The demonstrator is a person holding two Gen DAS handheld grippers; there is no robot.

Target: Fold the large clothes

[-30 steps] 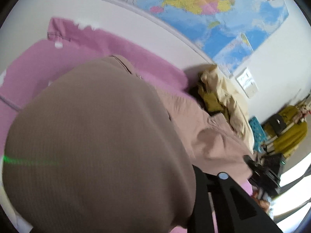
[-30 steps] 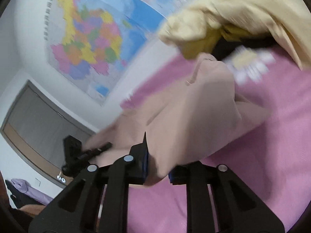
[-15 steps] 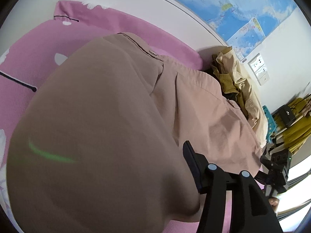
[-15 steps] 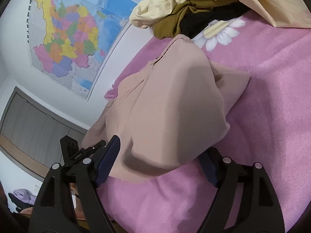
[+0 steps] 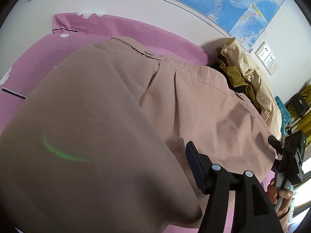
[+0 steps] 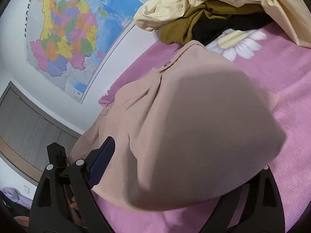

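The right tool (image 6: 175, 167) is spreading its jaws, and the left tool (image 5: 136, 174) is opening too (only one of its fingers shows past the cloth), so each seems to be letting go of the tan shirt (image 5: 194, 106). The shirt lies doubled over on the pink bed (image 6: 281, 77), its fold bulging between both pairs of jaws, beside a pile of other clothes (image 6: 204, 9) waiting near the wall.

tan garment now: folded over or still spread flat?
Folded over. The tan garment lies doubled on the pink bedspread, a rounded fold edge bulging toward both cameras. How neatly the layers line up: cannot tell.
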